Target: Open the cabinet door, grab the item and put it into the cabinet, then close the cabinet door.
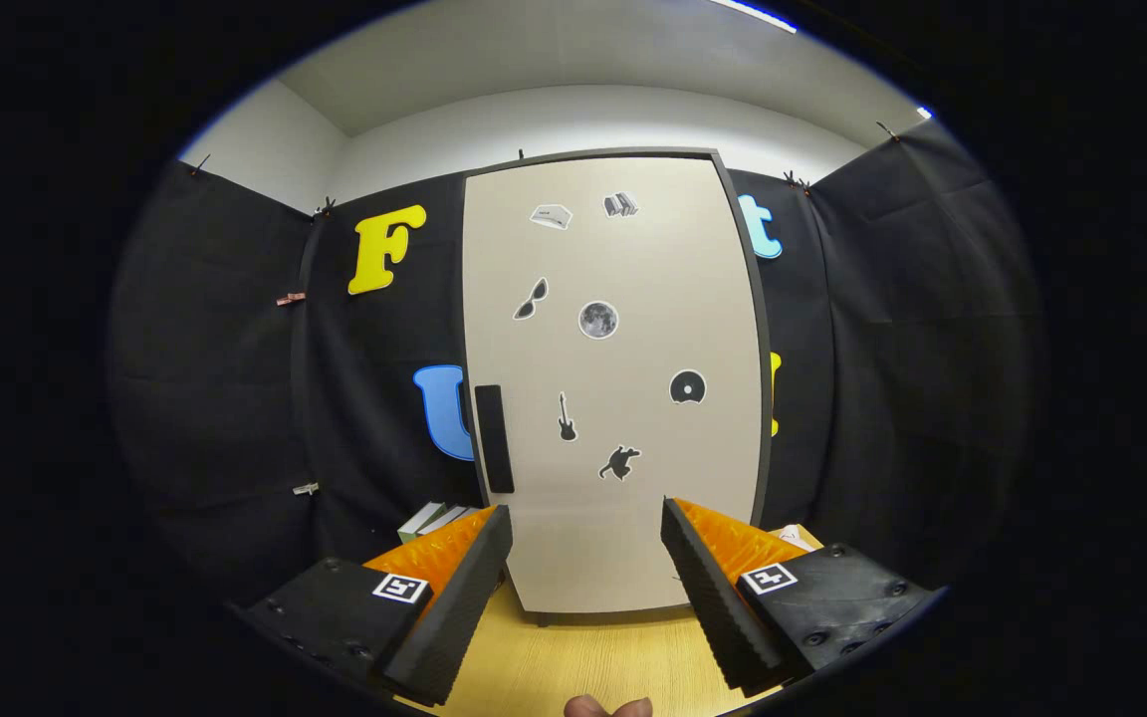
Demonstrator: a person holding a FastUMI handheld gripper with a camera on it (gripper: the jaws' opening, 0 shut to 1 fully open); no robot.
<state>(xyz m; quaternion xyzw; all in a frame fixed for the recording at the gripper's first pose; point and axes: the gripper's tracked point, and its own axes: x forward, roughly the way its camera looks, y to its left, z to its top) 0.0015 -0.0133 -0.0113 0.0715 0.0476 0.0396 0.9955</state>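
Observation:
A tall beige cabinet (pixel 613 398) stands straight ahead on a wooden table (pixel 573 662), its door shut. The door carries several small black-and-grey stickers. A black vertical handle (pixel 495 438) sits near the door's left edge. My gripper (pixel 585 528) is open, its two black ribbed fingers spread wide with nothing between them. The fingertips frame the door's lower part, and the handle lies just above the left fingertip. A small white and green box-like item (pixel 431 519) peeks out behind the left finger, beside the cabinet's left side.
Black cloth walls close in the booth on both sides and behind the cabinet. Something pale (pixel 795 538) lies at the cabinet's right foot, behind the right finger. A person's fingertips (pixel 608 707) show at the table's near edge.

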